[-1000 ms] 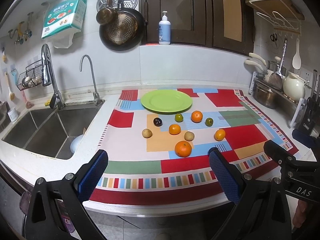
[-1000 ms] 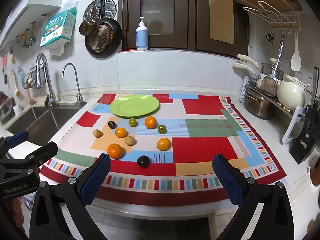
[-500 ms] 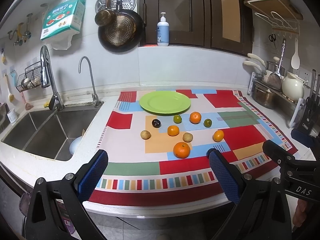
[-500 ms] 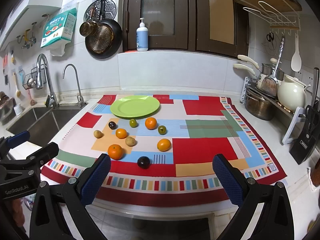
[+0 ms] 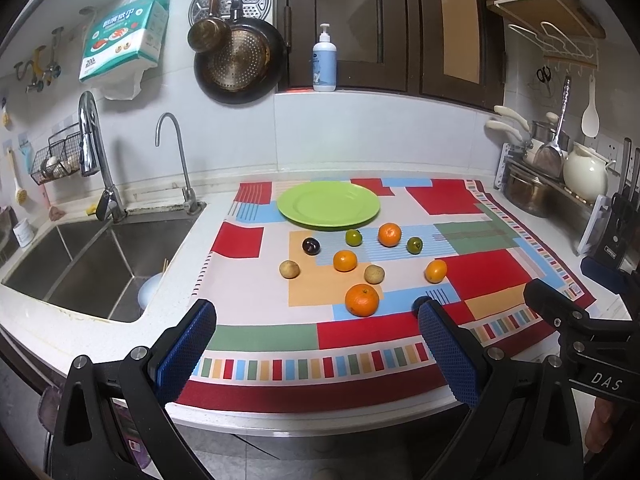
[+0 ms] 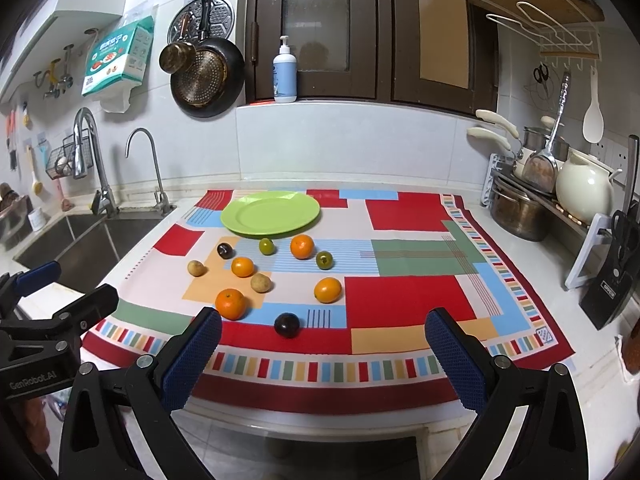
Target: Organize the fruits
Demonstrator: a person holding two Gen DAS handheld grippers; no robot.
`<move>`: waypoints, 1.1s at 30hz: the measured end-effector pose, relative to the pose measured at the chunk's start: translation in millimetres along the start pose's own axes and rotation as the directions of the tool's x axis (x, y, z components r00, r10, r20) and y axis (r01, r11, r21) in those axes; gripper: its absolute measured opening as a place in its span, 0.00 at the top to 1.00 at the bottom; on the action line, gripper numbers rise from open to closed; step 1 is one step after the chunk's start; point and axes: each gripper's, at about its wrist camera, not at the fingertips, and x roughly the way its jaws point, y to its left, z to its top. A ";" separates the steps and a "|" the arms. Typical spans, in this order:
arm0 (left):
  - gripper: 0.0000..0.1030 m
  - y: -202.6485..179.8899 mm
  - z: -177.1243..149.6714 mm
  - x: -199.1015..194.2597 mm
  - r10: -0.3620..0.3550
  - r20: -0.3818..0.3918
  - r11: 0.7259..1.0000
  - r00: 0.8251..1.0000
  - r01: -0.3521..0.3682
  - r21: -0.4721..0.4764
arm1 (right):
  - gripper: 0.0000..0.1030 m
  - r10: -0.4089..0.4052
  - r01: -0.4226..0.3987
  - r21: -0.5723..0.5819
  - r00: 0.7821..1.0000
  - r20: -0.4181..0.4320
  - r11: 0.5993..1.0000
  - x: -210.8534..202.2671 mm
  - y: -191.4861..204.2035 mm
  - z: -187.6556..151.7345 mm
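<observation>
An empty green plate (image 5: pixel 328 204) (image 6: pixel 270 213) sits at the back of a colourful cloth (image 5: pixel 476 272) (image 6: pixel 404 300). Several small fruits lie loose in front of it: oranges such as the nearest one (image 5: pixel 361 300) (image 6: pixel 230 303), two green ones (image 6: pixel 266 246), two tan ones (image 6: pixel 261 282) and dark plums (image 5: pixel 310 246) (image 6: pixel 287 324). My left gripper (image 5: pixel 316 328) and right gripper (image 6: pixel 322 336) are both open and empty, held before the counter's front edge, apart from the fruit.
A steel sink (image 5: pixel 92 256) with two taps lies left of the cloth. Pots, a cream kettle (image 6: pixel 584 192) and a knife block (image 6: pixel 612 280) stand at the right. Pans hang on the back wall; a soap bottle (image 5: pixel 324 60) stands on the ledge.
Both grippers have drifted very slightly; the scene shifts a little in both views. No fruit has moved, and both grippers stay open.
</observation>
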 end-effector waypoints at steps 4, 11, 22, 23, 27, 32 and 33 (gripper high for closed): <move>0.00 -0.3 -0.2 1.7 -0.001 -0.001 1.000 1.000 0.001 0.003 | 0.01 0.001 -0.001 0.001 1.000 -0.003 1.000 1.0 -0.8 0.4; 0.00 -1.9 0.5 9.2 -0.014 -0.001 1.000 1.000 0.014 0.020 | 0.01 0.003 -0.003 0.004 1.000 -0.017 1.000 7.9 -2.3 2.9; 0.10 -5.1 1.6 36.5 -0.063 -0.012 0.994 0.998 0.064 0.086 | 0.01 0.009 -0.009 0.005 0.998 -0.059 1.000 34.5 -3.2 0.1; 0.12 -5.6 1.3 39.0 -0.067 -0.013 0.993 0.998 0.068 0.094 | 0.01 0.008 -0.008 0.003 0.998 -0.065 1.000 38.5 -3.3 -0.3; 0.21 -9.4 -0.3 56.0 -0.113 -0.032 0.984 0.993 0.117 0.133 | 0.04 0.006 -0.007 -0.005 0.996 -0.090 1.000 52.3 -2.0 -4.4; 0.30 -15.5 -2.2 81.6 -0.155 -0.077 0.970 0.985 0.166 0.179 | 0.13 0.021 -0.022 -0.008 0.990 -0.140 1.000 72.3 -1.1 -10.8; 0.30 -16.2 -2.7 87.6 -0.162 -0.091 0.966 0.983 0.177 0.187 | 0.17 0.027 -0.029 -0.007 0.988 -0.154 1.000 77.3 -0.5 -12.3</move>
